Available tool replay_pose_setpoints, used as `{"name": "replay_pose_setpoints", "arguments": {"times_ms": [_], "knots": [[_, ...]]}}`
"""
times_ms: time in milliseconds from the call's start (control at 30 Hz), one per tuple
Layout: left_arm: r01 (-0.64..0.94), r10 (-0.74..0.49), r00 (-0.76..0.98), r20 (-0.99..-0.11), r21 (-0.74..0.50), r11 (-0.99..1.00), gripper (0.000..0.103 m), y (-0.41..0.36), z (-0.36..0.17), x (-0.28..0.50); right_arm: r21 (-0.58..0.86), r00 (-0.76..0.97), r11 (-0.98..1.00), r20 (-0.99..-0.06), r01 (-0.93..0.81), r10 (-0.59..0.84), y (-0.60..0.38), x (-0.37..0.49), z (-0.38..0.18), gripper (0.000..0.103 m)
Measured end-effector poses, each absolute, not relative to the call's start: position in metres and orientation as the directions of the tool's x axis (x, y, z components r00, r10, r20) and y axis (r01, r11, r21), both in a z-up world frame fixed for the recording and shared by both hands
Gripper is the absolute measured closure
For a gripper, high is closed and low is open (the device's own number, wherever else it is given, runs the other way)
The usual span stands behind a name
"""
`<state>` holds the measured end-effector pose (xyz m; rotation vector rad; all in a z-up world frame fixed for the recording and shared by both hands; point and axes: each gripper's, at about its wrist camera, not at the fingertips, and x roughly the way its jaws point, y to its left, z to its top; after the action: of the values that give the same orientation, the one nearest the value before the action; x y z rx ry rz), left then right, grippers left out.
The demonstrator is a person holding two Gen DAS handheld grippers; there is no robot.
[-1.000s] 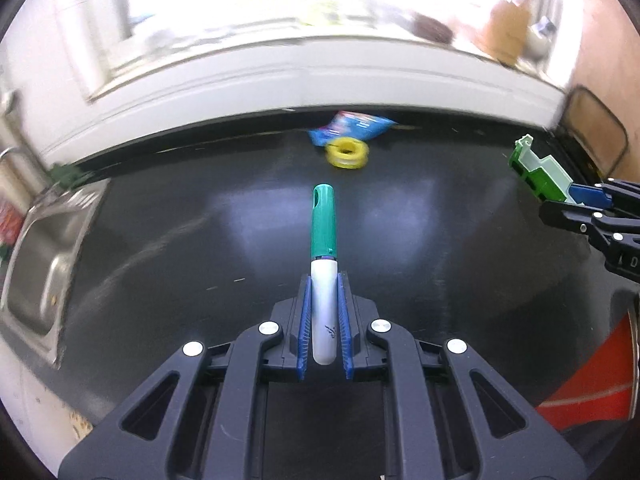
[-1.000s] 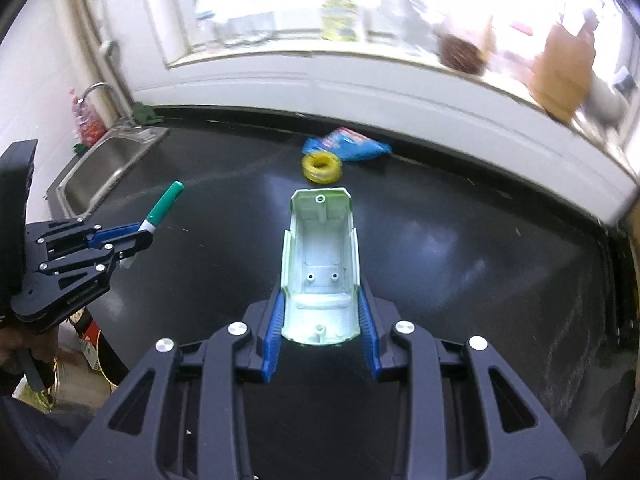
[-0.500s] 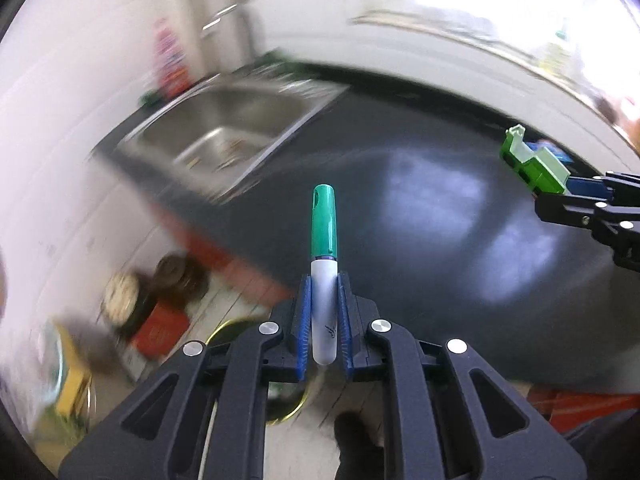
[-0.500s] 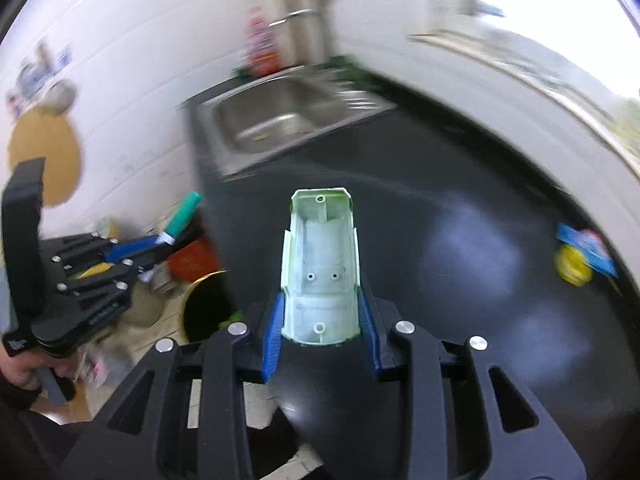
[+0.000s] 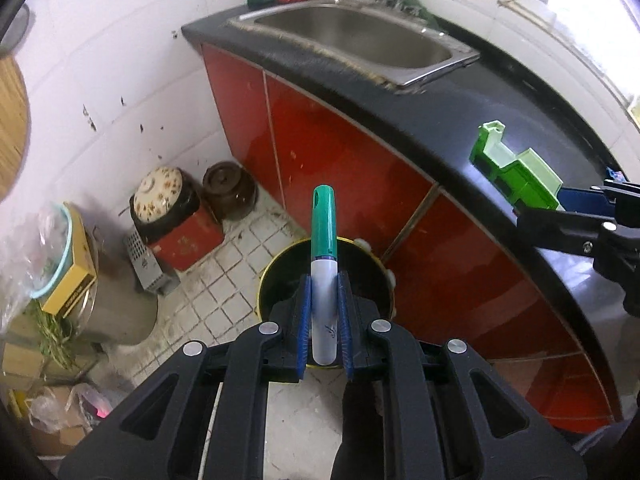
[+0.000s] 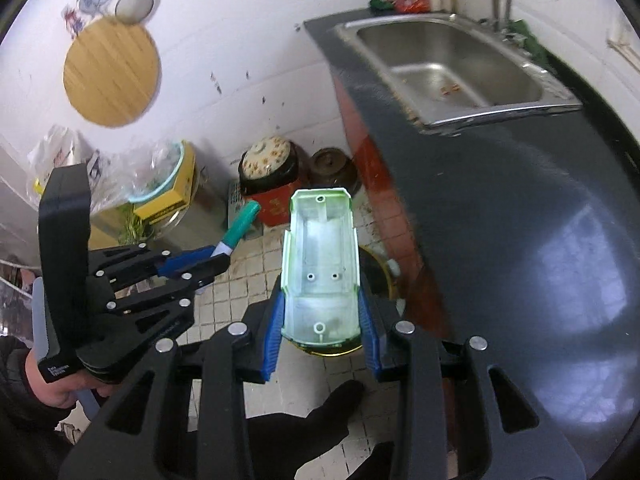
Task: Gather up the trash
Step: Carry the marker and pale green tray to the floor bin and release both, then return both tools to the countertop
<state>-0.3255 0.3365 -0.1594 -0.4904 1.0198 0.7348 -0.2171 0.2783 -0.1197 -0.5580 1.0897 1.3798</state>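
The left gripper (image 5: 325, 312) is clamped on a marker (image 5: 324, 280), its white barrel pinched between the blue pads and its green cap sticking out past the fingertips. Directly below the marker, on the tiled floor (image 5: 224, 280), stands a round bin (image 5: 276, 276) with a yellow rim, set against the red cabinet (image 5: 360, 152) under the desk (image 5: 460, 120). The right gripper (image 6: 322, 320) holds a pale green plastic shell (image 6: 320, 256) by its near end, hollow side facing the camera, the far end reaching forward beyond the pads; the bin (image 6: 380, 280) lies under it too, mostly hidden by the shell. The two grippers hang side by side, near each other but apart, both beside the desk edge. A steel sink (image 6: 460, 76) sits in the desk farther back.
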Motion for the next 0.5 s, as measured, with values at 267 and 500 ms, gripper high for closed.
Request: {"name": "replay_pose_setpoints", "arguments": {"times_ms": [267,500], "knots": [[-0.747,0.302,0.341,-0.89,-0.062,0.662,0.091,0.345,-0.169,-0.333,0.271,-0.168,0.17,-0.874,-0.947,0.456,0.301,-0.224,-0.135,0.069],[-0.768,0.351,0.325,-0.878,-0.028,0.64,0.014,0.355,-0.17,-0.337,0.266,-0.169,0.159,-0.874,-0.951,0.455,0.313,-0.225,-0.137,0.037]]}}
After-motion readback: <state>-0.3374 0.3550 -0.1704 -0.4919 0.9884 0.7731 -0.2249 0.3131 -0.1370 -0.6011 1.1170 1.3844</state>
